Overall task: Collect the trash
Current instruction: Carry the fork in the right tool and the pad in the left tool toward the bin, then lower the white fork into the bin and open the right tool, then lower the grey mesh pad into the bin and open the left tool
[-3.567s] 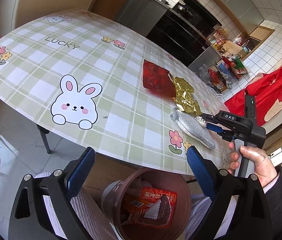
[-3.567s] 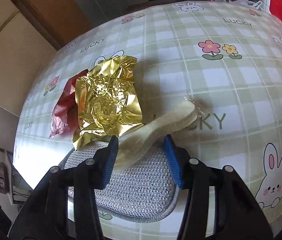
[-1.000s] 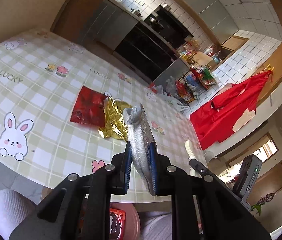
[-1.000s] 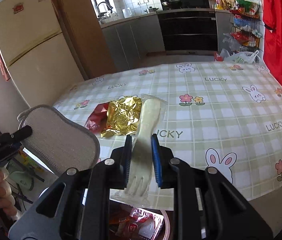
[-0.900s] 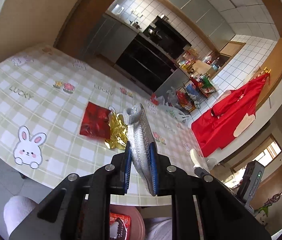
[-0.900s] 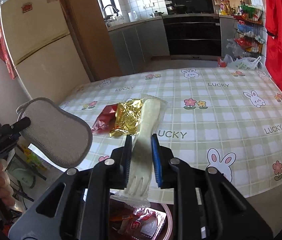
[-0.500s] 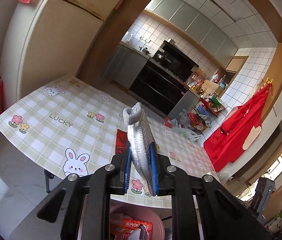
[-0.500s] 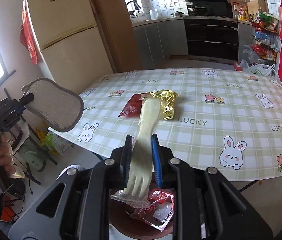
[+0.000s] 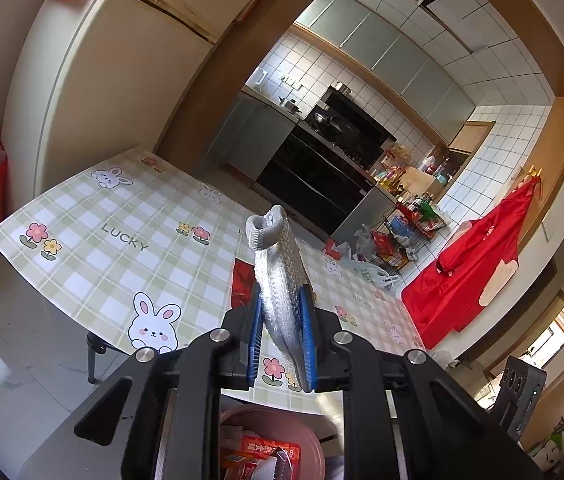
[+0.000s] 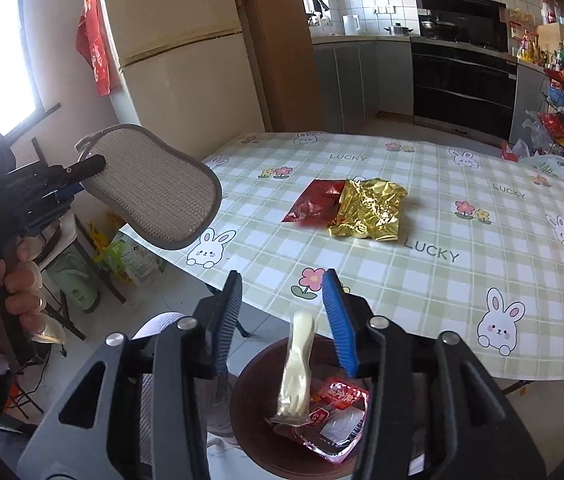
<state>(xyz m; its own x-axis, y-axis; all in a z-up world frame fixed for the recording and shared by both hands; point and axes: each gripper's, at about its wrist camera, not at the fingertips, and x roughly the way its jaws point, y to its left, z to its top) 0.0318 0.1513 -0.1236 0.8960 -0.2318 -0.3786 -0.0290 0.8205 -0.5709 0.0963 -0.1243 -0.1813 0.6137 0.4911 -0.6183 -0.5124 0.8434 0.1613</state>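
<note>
Wrappers [image 10: 347,207] on table [image 10: 481,264] — bin [image 10: 250,412] below.

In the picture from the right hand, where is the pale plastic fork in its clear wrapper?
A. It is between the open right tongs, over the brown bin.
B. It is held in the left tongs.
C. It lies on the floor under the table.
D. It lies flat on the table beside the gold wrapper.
A: the fork hangs between the spread fingers of the right tongs, which are opening, with its lower end over the trash in the brown bin.
</note>
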